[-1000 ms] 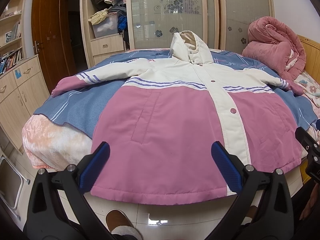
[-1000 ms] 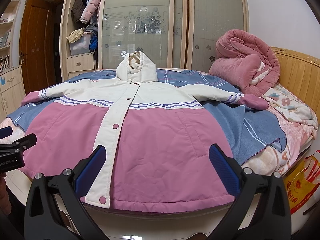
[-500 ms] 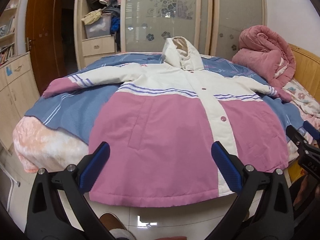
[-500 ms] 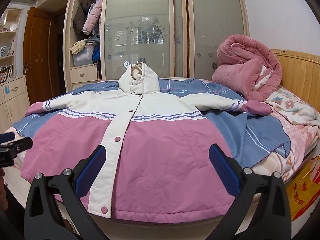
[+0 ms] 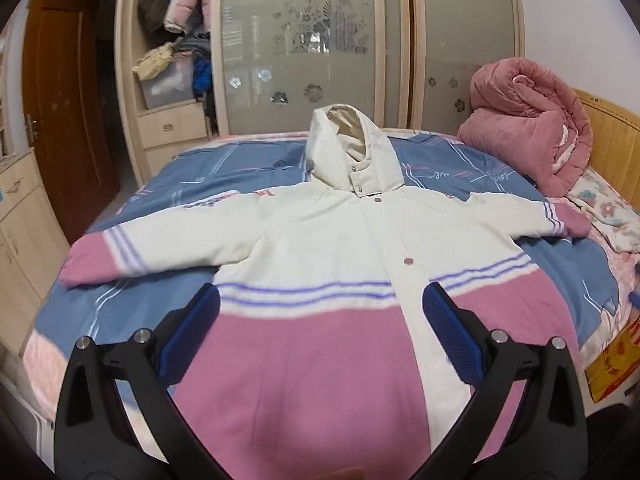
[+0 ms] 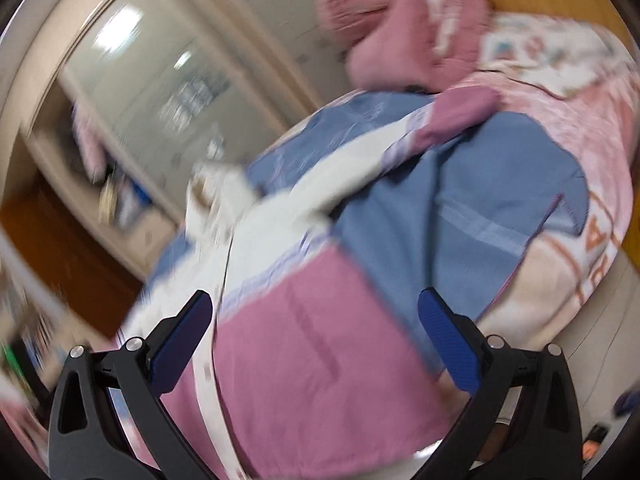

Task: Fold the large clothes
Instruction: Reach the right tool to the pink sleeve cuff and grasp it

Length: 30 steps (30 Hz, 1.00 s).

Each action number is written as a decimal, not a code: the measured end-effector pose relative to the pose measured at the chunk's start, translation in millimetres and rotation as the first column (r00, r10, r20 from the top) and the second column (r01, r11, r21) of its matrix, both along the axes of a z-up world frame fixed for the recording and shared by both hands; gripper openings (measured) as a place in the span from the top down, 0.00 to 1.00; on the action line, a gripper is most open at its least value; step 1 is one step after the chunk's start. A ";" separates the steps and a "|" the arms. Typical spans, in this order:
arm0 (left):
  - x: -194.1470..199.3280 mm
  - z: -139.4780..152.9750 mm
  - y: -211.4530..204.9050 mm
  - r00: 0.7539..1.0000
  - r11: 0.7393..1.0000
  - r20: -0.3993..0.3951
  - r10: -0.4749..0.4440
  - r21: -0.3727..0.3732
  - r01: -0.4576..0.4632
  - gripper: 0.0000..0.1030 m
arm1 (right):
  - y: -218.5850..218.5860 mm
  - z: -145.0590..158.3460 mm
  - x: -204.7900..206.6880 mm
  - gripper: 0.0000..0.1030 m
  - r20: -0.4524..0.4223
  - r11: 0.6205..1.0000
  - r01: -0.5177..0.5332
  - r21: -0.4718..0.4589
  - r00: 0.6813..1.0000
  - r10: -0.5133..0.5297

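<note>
Both grippers are hanging spread and empty over the hem: left gripper, right gripper. The coat is lying flat on the bed, long axis running away toward the hood; neither arm looks nearer.

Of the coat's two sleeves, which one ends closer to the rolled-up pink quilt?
The sleeve on the picture's right in the left wrist view; its pink cuff lies just below the quilt. The other sleeve stretches toward the wardrobe side.

A rolled pink quilt sits at two o'clock on the blue bedspread, frosted wardrobe doors stand at twelve, and a brown door hangs at ten.
</note>
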<state>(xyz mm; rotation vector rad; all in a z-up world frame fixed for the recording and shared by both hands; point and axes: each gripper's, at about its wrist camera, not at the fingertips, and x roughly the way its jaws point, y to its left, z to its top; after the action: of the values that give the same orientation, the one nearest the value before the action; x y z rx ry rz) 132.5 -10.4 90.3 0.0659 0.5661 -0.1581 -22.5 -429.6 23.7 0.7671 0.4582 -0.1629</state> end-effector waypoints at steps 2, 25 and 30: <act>12.2 -11.3 2.2 1.000 1.000 -0.009 0.016 0.005 -0.016 0.02 | -37.7 3.7 4.1 0.01 0.018 0.995 0.056 0.082 0.998 -0.057; 56.5 -65.7 -6.9 0.984 0.997 -0.176 -0.022 -0.078 0.009 0.02 | -271.5 -98.1 172.7 0.28 -0.151 0.846 0.393 0.359 0.919 -0.363; 60.0 -70.9 -16.3 0.980 0.997 -0.194 -0.043 -0.069 0.030 0.02 | -284.3 -99.2 181.9 0.63 -0.167 0.841 0.453 0.295 0.891 -0.422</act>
<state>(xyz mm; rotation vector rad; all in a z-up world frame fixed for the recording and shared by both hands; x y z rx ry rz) 192.5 -26.7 19.3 -0.0030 0.7553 -0.2204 159.4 -713.9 -75.5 1.1932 0.3976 -0.5673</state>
